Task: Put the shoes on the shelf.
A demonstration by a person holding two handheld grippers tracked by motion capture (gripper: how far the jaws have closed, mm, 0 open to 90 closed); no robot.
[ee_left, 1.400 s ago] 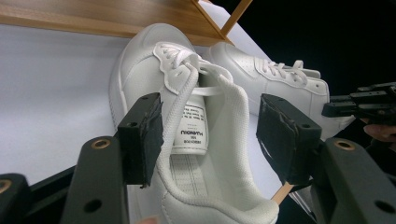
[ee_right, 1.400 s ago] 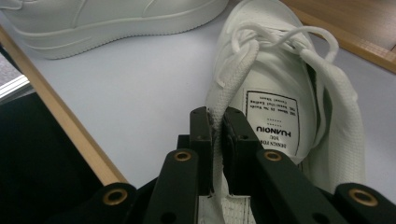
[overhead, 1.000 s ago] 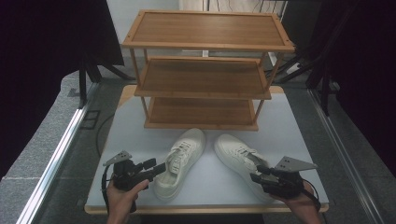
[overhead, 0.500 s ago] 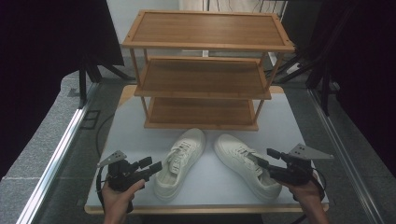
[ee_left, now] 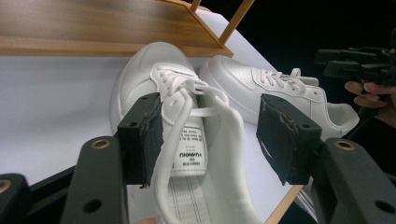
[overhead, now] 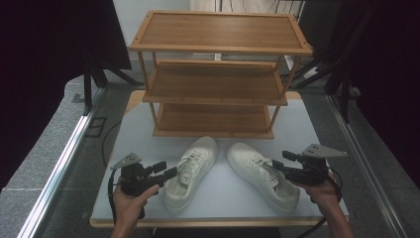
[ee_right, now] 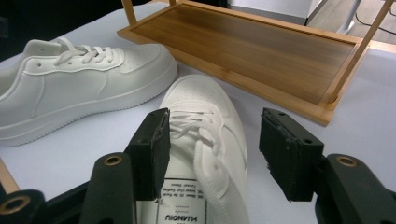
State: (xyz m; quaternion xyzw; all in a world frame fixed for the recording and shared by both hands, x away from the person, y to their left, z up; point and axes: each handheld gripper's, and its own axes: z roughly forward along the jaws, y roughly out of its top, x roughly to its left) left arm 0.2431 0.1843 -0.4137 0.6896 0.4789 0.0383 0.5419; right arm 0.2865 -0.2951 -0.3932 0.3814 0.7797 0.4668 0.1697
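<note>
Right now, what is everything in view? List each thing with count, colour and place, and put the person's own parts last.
Shoes: 2, white, lace-up, on the table in front of the rack; left shoe, right shoe, toes toward the rack.
Shoe rack: 1, brown wood, three shelves, at the table's far side, nothing on its shelves.
Table: 1, pale grey top with a wooden edge.
Left gripper: 1, black, jaws open astride the left shoe's collar.
Right gripper: 1, black, jaws just opened wider, over the right shoe.
Hands: 2, left hand, right hand, at the near edge.
</note>
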